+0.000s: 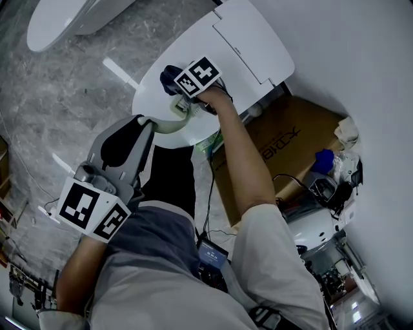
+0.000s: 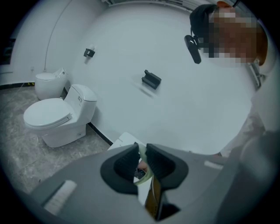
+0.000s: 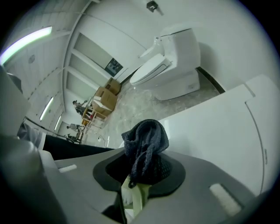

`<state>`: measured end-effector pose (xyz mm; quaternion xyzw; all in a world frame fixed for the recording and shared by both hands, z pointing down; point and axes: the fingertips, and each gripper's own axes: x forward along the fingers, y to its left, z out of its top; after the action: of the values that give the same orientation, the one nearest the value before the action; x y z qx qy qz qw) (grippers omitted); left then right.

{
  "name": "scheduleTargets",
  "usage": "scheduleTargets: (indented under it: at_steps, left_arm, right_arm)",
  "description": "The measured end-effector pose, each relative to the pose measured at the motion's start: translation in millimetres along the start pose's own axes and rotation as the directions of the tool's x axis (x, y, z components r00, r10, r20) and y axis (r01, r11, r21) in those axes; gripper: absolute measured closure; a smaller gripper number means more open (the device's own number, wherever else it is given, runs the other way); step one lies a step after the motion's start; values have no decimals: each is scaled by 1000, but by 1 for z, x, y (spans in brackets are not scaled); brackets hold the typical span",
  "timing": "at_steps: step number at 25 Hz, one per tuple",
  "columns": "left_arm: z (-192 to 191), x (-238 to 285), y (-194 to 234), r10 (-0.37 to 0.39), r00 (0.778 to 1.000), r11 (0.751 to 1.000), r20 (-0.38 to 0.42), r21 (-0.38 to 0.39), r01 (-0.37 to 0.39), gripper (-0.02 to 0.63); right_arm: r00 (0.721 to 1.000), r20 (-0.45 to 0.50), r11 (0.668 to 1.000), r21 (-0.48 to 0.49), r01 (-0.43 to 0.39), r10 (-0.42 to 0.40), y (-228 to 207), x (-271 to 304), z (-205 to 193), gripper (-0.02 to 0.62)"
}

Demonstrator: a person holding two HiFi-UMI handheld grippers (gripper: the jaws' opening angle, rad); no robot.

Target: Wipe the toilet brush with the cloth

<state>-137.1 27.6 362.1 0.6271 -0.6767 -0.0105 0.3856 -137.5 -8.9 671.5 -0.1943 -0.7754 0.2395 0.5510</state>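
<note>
A pale green toilet brush handle (image 1: pixel 169 124) runs between my two grippers above the closed toilet lid (image 1: pixel 258 45). My left gripper (image 1: pixel 147 122) is shut on the handle's near end, and the handle (image 2: pixel 145 173) shows pinched between its dark pads. My right gripper (image 1: pixel 181 90) is shut on a dark blue cloth (image 1: pixel 170 75). In the right gripper view the cloth (image 3: pixel 146 142) bunches up out of the jaws of that gripper (image 3: pixel 142 175), with the green handle (image 3: pixel 136 197) just beneath it. The brush head is hidden.
The white toilet (image 1: pixel 213 58) stands against the wall, and a second toilet (image 1: pixel 64 19) is at the far left. A cardboard box (image 1: pixel 290 138) and cluttered gear (image 1: pixel 335 174) lie to the right. Cables (image 1: pixel 210 193) hang by my body. Stacked boxes (image 3: pixel 105 98) stand across the room.
</note>
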Motion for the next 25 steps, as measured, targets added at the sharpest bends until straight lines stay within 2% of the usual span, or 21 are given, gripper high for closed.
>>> scheduleTargets:
  at_steps: [3,5,8,12,21,25]
  left_arm:
    - [0,-1,1,2,1000,1000,-1,-1,-2,606]
    - [0,-2,1,1,1000,1000,0,1,-1,606]
    - [0,-1,0,0,1000,1000,-2,5,0,606]
    - [1,1,0,0,1000,1000,-5,7,1,606]
    - [0,2,-5,-2,1000,1000,-23,29,3,606]
    - [0,3,-3,-1,1000,1000,-26,3,1,606]
  right_arm:
    - [997,59,991,123,46,-54,-16,-6,-2,500]
    - [990,104,974,217,66,-91,-26,-14,-5,500]
    - [977,174,935,349,59,-126,-36,-26,-13,500]
    - [957,245,884,468,23,-155,-45,-38,-26,500]
    - [935,284,806,592,5,-215,-63,-44,-59,500]
    - [922,304,771,637,-10,-240,-69,-42,-69,500]
